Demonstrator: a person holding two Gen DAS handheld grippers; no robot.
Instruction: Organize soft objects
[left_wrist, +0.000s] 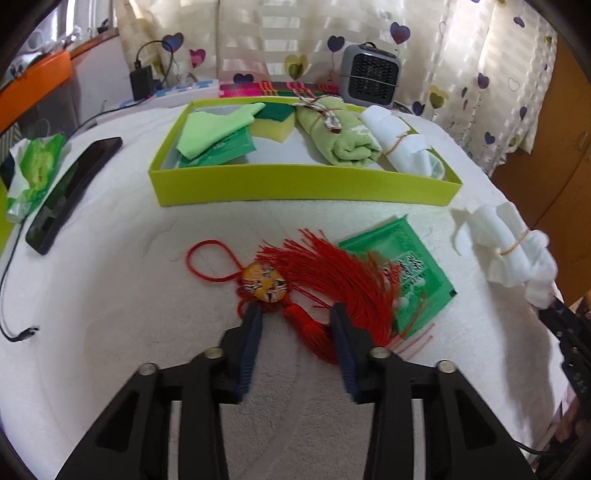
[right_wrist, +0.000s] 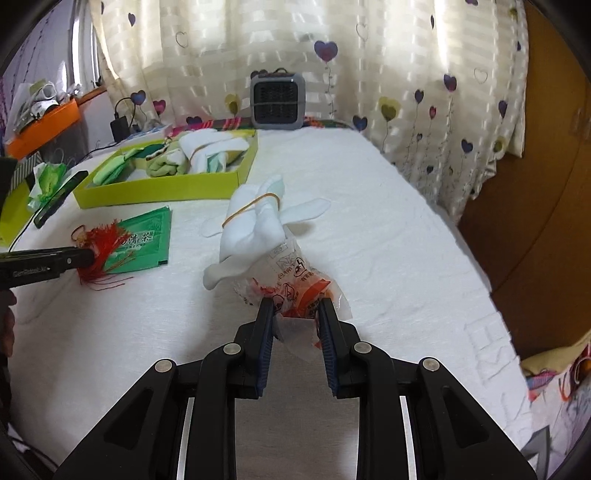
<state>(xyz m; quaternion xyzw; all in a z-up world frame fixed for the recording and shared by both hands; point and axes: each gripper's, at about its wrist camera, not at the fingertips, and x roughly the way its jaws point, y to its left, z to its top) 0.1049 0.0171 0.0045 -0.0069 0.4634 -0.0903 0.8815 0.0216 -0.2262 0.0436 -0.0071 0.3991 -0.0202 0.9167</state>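
A red tassel charm (left_wrist: 325, 273) with a round painted face lies on the white cloth, partly over a green packet (left_wrist: 406, 269). My left gripper (left_wrist: 295, 314) is open, its fingers on either side of the tassel's knotted head. A white glove bundle (right_wrist: 255, 225) tied with a rubber band lies on a clear and orange plastic wrapper (right_wrist: 295, 284). My right gripper (right_wrist: 293, 308) is open, with its fingers around the wrapper's near edge. The yellow-green tray (left_wrist: 295, 184) holds a green cloth, a sponge, a rolled green towel and a white bundle. The glove bundle also shows in the left wrist view (left_wrist: 513, 251).
A black phone (left_wrist: 70, 192) and a green tissue pack (left_wrist: 33, 170) lie left of the tray. A grey fan (right_wrist: 277, 99) stands at the back by the curtain. A cable (left_wrist: 14, 332) trails at the left edge. The bed's right edge drops off beside a wooden cabinet (right_wrist: 535, 221).
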